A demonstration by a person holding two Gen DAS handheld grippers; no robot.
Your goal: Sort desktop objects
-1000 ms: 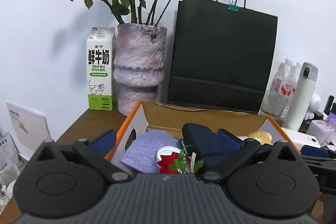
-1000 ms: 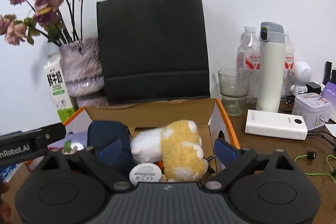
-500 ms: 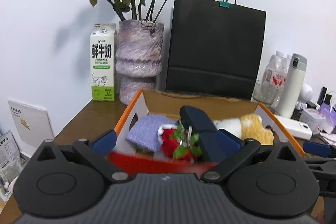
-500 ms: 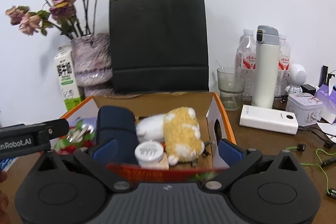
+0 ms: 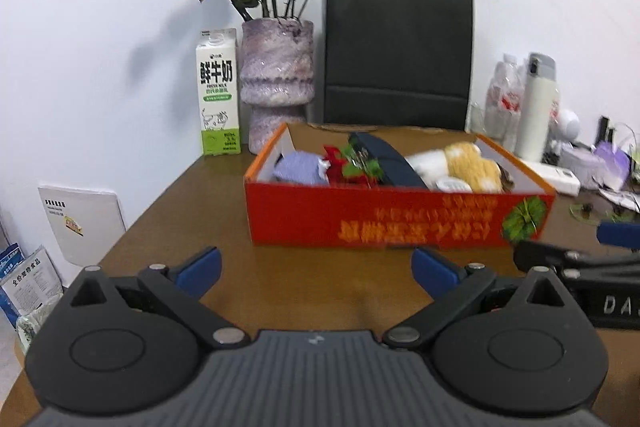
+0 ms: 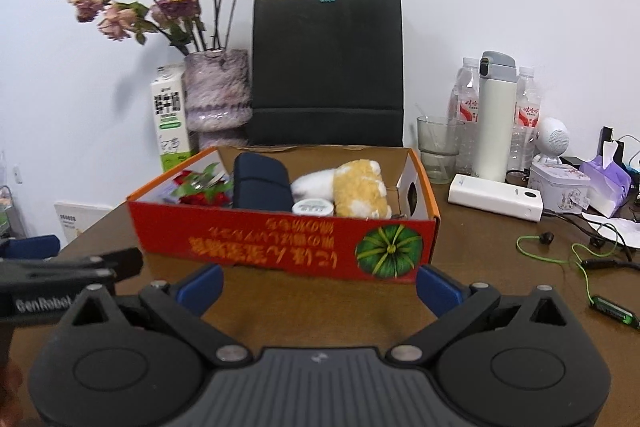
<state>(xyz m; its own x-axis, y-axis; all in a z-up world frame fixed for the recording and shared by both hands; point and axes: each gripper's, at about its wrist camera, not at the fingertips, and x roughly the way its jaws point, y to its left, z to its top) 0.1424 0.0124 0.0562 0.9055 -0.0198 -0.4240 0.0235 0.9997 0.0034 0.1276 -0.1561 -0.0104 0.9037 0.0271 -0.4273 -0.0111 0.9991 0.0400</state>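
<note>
Brown desk (image 6: 320, 307) against a white wall, clutter along the back. Red cardboard box (image 6: 280, 243) sits at 12 o'clock from both grippers, already loaded: navy case (image 6: 262, 183), plush toy (image 6: 360, 189), red flower (image 5: 348, 167), lilac pouch (image 5: 298, 167), small white jar (image 6: 313, 207). Left gripper (image 5: 316, 265) and right gripper (image 6: 318, 281) both spread wide, holding nothing, hovering short of the box. Power bank (image 6: 496, 197) and green earphones (image 6: 560, 251) at 2 o'clock look unsorted, likely next.
</note>
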